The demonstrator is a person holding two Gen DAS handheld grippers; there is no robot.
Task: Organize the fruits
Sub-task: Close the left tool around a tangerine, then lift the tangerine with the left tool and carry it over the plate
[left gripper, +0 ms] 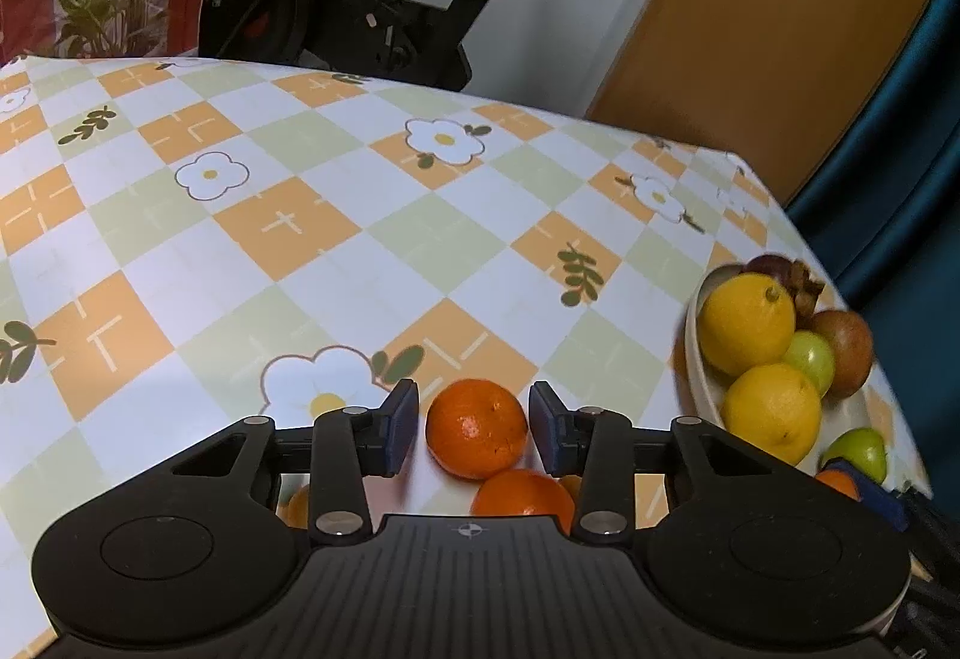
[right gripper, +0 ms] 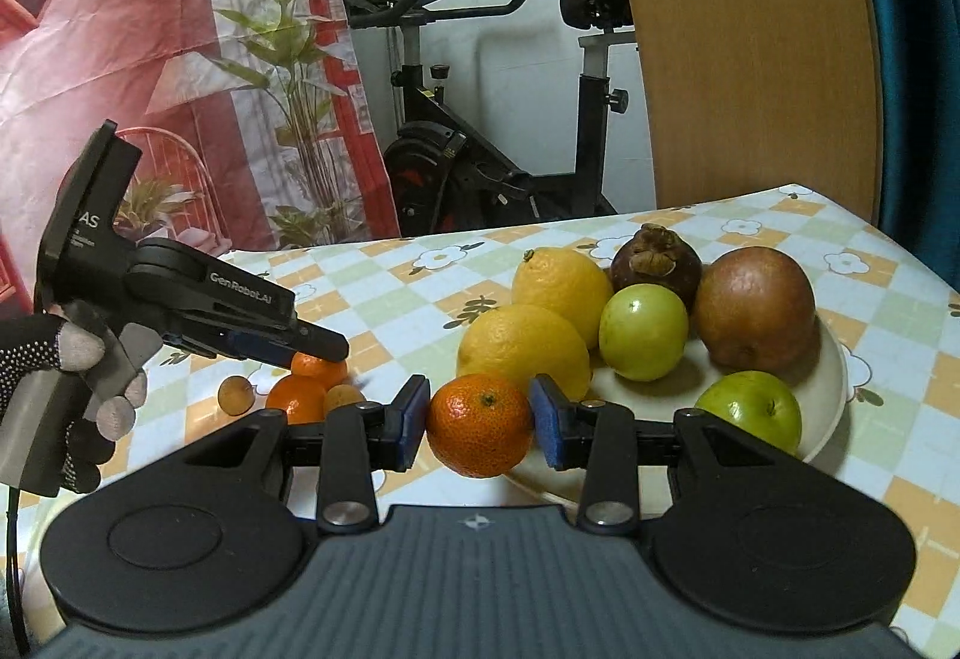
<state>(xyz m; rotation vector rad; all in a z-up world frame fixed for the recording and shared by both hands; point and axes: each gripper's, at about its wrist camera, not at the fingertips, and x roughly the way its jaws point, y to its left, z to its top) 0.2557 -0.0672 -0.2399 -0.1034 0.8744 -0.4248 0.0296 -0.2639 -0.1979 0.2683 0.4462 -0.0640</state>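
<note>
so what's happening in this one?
A person is sorting fruit with two hand-held grippers. The right hand-held gripper holds a tangerine between its pads at the near rim of the plate, which already carries lemons, green fruits and others. The left hand-held gripper straddles another tangerine on the table, pads not visibly touching it yet.

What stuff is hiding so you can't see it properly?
- Left wrist view: loose round orange tangerine, lower half behind the left tool.
- Right wrist view: small brown round fruit, partly behind the right tool, which grips another orange tangerine.
- Right wrist view: round cream plate, near rim behind that tool.
</note>
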